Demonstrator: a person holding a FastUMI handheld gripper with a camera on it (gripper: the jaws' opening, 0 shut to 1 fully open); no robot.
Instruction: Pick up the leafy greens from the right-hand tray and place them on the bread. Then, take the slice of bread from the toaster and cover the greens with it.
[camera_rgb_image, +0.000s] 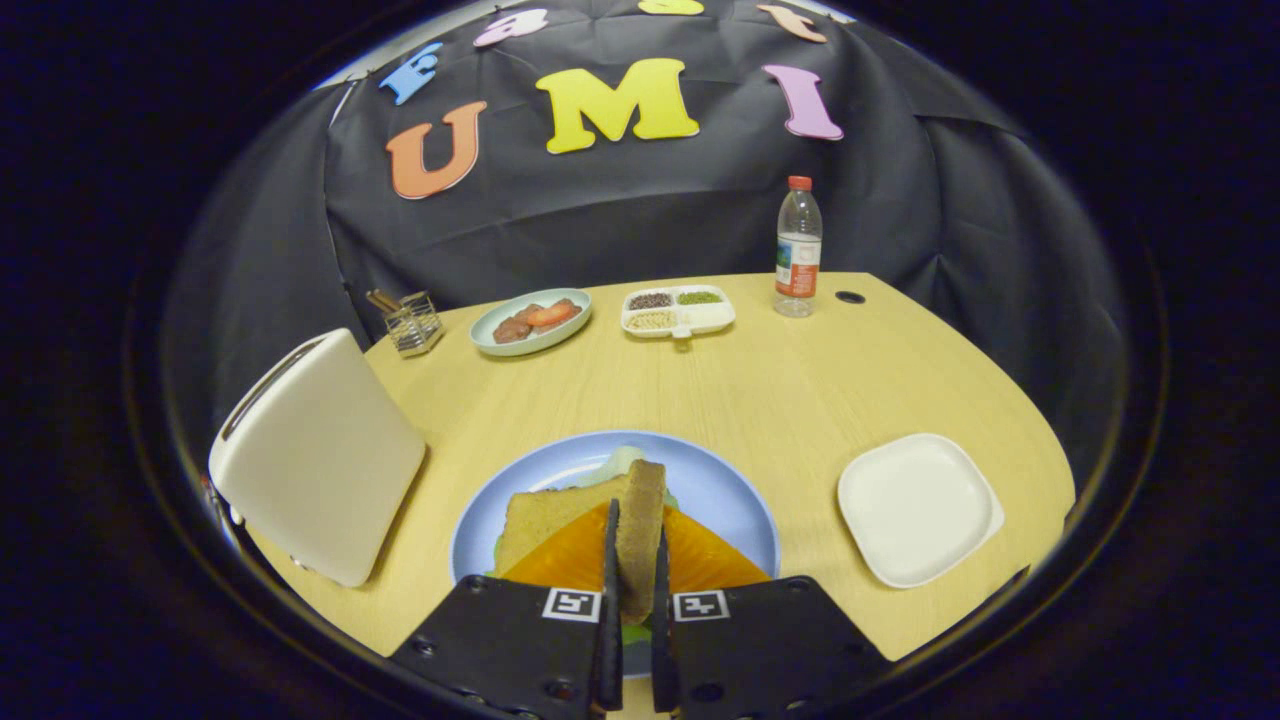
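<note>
Gripper (636, 575): clenched on bread slice (640, 535), held on edge above blue plate (725, 490). Bottle (798, 250): red-white label, unreadable. Toaster (320, 455), white tray (918, 508) alongside.

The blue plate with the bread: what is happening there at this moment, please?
A hand-held gripper is shut on a slice of bread, held on its edge above the blue plate. On the plate lie another slice and leafy greens, with orange fingers over them. The white toaster stands beside the plate. The white square tray on the other side holds nothing.
</note>
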